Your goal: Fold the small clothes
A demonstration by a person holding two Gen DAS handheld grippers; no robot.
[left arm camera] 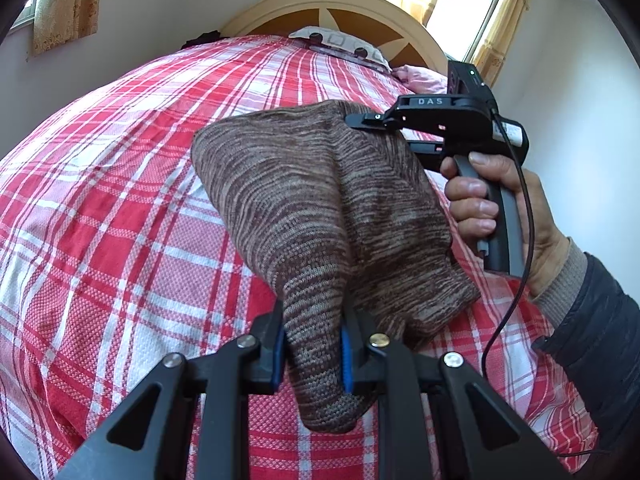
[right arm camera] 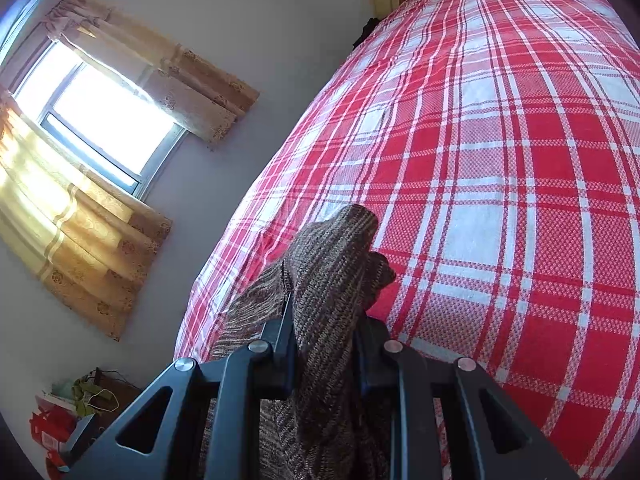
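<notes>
The left gripper (left arm camera: pixel 313 344) has its blue-padded fingers (left arm camera: pixel 277 354) pinching a bunched fold of the brown knit garment (left arm camera: pixel 320 200), with a loose end hanging below the pads toward the camera. The right gripper (right arm camera: pixel 325 354) is likewise clamped on a gathered corner of the same cloth, the knit rising in a peak just past its tips. In the left wrist view the right gripper bites the garment's far upper edge, held by a hand (left arm camera: pixel 492 200) in a dark sleeve (left arm camera: pixel 592 340).

So the garment hangs between the two grips, lifted off the red plaid bed cover (left arm camera: pixel 120 220); whether its lowest part touches the cover I cannot tell. Its long axis runs from the left grip, near and low, up and away to the right grip toward the headboard (left arm camera: pixel 332 8). Neither hand is nearer: both already hold it. The next move likely turns on that line, bringing one held end toward the other or laying the cloth flat.
</notes>
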